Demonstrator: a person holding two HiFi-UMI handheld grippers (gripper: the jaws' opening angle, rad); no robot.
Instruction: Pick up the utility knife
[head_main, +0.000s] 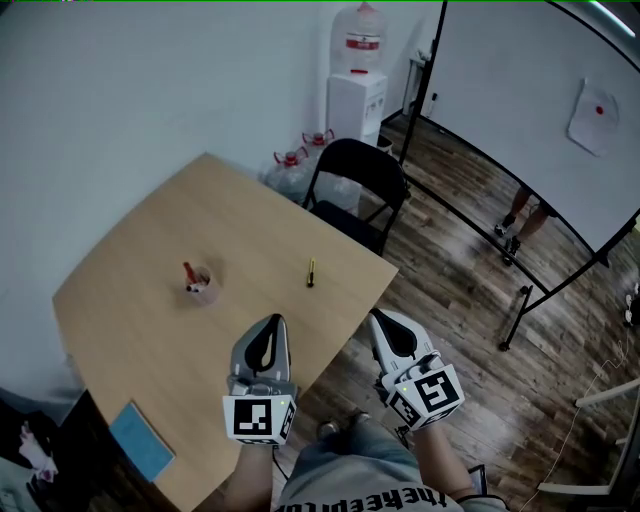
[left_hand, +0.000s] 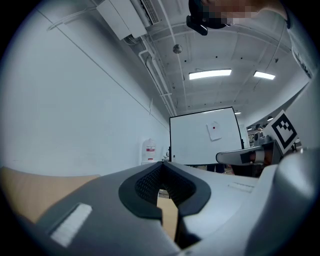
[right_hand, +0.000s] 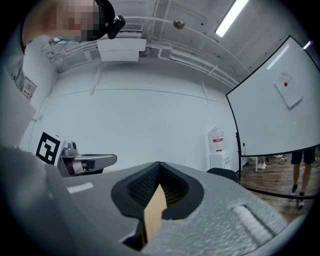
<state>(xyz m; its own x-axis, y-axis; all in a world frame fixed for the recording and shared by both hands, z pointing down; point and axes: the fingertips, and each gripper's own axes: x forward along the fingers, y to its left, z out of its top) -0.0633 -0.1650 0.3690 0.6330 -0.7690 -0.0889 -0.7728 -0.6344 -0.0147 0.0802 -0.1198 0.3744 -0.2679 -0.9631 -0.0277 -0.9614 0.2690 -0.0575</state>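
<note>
The utility knife (head_main: 311, 272), slim, yellow and black, lies on the wooden table (head_main: 150, 300) near its right edge. My left gripper (head_main: 275, 321) hovers over the table's near corner, short of the knife and a little to its left, jaws together with nothing held. My right gripper (head_main: 378, 317) sits just off the table's edge, to the right of the knife and nearer to me, also shut and empty. In the left gripper view the left gripper's (left_hand: 162, 164) jaws meet at the tip; the right gripper (right_hand: 159, 164) looks the same in its own view. The knife appears in neither gripper view.
A pinkish cup (head_main: 203, 288) with a red tool in it stands left of the knife. A blue notebook (head_main: 141, 440) lies at the table's near left. A black chair (head_main: 355, 185) is at the far corner, with water jugs (head_main: 295, 162), a dispenser (head_main: 357, 100) and a whiteboard (head_main: 520, 110) behind.
</note>
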